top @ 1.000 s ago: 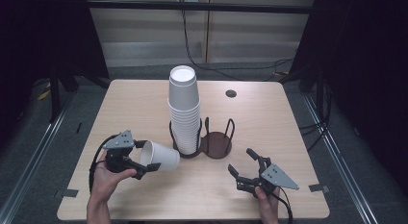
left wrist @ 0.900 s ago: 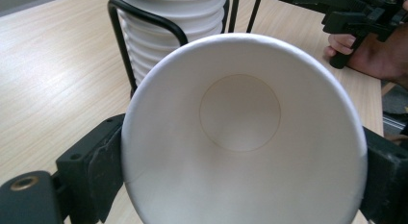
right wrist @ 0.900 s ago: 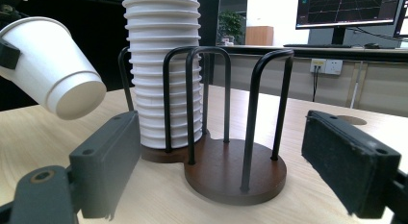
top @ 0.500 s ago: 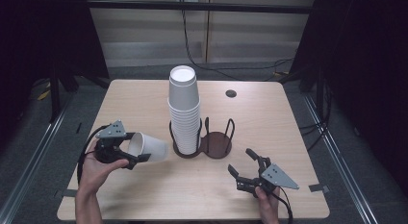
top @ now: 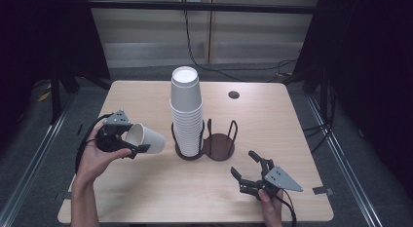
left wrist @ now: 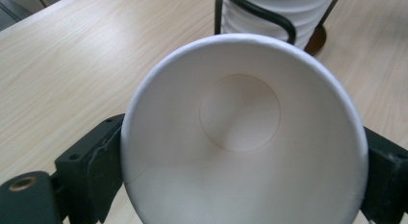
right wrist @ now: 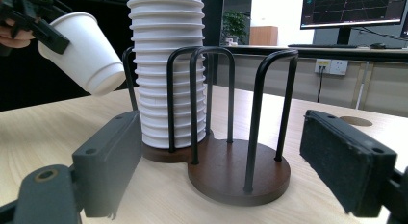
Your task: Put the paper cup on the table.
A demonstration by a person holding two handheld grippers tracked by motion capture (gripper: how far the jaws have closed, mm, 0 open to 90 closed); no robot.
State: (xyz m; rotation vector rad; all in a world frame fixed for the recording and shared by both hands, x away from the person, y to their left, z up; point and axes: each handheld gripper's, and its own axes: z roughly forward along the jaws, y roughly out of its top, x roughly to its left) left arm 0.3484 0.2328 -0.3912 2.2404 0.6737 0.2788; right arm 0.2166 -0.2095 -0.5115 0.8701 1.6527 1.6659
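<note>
I am watching a pale wood-grain tabletop (top: 146, 188) with rounded corners and one dark round grommet hole (top: 234, 95) near its far edge. At its middle, a two-bay cup holder (top: 218, 144) is standing: two joined dark brown discs, each ringed by thin black wire hoops. The bay on the left is carrying one tall stack of white paper cups (top: 186, 107), nested upside down, their rolled rims showing as ridges; I cannot count them exactly. The other bay (right wrist: 239, 171) is sitting bare.

One single white paper cup (top: 145, 138) is being carried by my left tool (top: 125, 139), above the tabletop's left part, just beside the stack. The tool's black jaws are pinching the cup's sides near the rim. The cup is lying roughly horizontal, base toward the stack. In the left gripper view its smooth conical interior (left wrist: 240, 137) and circular base are facing the camera.

My left hand (top: 95, 159) is raised. My right tool (top: 246, 169) is hovering low near the front right, jaws spread wide around nothing, flat textured pads (right wrist: 344, 161) aimed at the holder.
</note>
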